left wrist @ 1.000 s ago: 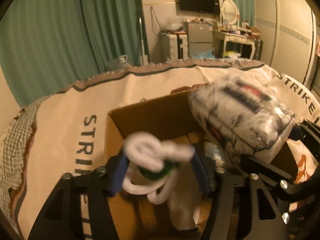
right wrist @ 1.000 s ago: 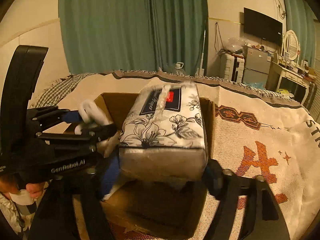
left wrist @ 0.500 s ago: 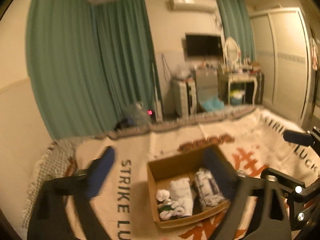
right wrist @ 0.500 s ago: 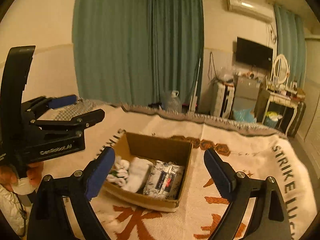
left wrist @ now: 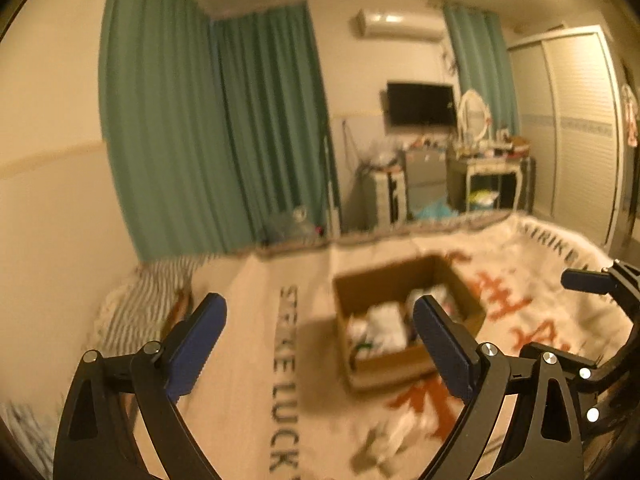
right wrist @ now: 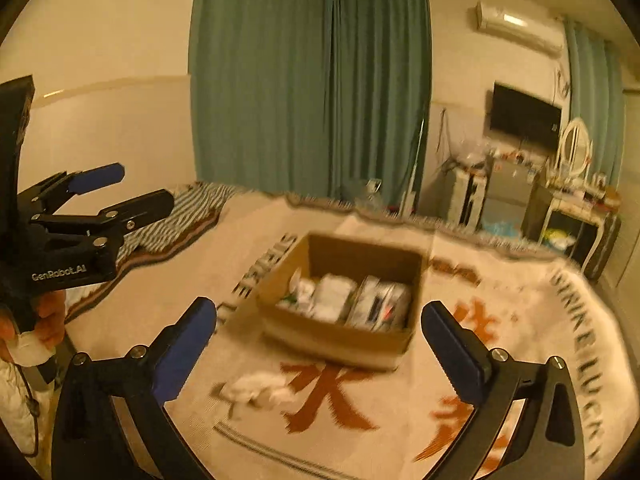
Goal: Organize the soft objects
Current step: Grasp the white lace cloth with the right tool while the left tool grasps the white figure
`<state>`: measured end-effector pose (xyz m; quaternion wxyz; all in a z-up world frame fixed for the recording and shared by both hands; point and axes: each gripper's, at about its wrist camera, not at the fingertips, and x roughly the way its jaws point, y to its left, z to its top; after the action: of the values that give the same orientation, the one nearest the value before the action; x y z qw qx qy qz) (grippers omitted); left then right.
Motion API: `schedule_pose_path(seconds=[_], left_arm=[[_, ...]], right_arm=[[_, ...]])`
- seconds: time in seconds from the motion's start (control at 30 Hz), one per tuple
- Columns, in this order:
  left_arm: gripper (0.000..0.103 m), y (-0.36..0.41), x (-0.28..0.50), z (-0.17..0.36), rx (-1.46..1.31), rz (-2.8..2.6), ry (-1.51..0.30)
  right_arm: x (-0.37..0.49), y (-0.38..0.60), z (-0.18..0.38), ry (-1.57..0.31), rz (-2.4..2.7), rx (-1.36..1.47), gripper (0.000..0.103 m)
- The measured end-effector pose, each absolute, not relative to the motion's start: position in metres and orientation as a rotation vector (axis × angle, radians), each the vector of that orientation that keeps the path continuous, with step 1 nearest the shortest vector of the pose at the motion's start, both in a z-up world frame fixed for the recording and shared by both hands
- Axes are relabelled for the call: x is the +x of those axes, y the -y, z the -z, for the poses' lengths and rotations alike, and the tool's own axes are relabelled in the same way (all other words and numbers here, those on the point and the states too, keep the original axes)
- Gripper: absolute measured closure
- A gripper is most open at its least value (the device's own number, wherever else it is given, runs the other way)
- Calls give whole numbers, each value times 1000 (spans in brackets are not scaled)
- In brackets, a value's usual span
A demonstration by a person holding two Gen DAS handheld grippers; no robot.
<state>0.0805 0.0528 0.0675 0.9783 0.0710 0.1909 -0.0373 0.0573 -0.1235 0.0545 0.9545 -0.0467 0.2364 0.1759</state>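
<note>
Both grippers are held wide apart and empty above the blanket [right wrist: 520,320]. The cardboard box [right wrist: 340,330] is seen at 12 o'clock from the right gripper [right wrist: 319,332], at 1 o'clock from the left gripper [left wrist: 320,332]. A tissue pack [right wrist: 380,302] and white rolled items [right wrist: 332,296] lie inside. A crumpled white piece [right wrist: 260,390] rests outside, at the box's 7 o'clock.

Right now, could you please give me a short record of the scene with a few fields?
surface: patterned blanket on a bed
container: open cardboard box on the blanket
box contents: floral tissue pack, white rolled items
outside box: white crumpled item in front of it
left tool: open, empty
right tool: open, empty
</note>
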Motion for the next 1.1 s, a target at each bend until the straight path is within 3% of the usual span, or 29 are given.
schedule_pose_path(seconds=[0.23, 0.4, 0.6, 0.67, 0.77, 1.0, 1.07, 1.1], left_arm=[[7, -71, 108, 28, 70, -6, -581], [7, -79, 122, 74, 46, -51, -646], [7, -88, 131, 95, 23, -36, -706], [8, -88, 132, 98, 20, -36, -718], [8, -84, 131, 104, 17, -23, -740], [9, -59, 123, 116, -7, 75, -813], [15, -49, 124, 122, -3, 108, -845], [23, -42, 125, 126, 7, 115, -868]], right_arm=[[93, 94, 39, -656, -396, -87, 1], [121, 66, 96, -763, -459, -119, 17], [150, 51, 150, -917, -487, -116, 51], [155, 54, 157, -949, -490, -94, 79], [155, 59, 157, -960, -511, -63, 90], [146, 93, 114, -844, -444, -39, 91], [146, 103, 105, -817, -419, -33, 91], [146, 111, 102, -811, -406, -23, 91]])
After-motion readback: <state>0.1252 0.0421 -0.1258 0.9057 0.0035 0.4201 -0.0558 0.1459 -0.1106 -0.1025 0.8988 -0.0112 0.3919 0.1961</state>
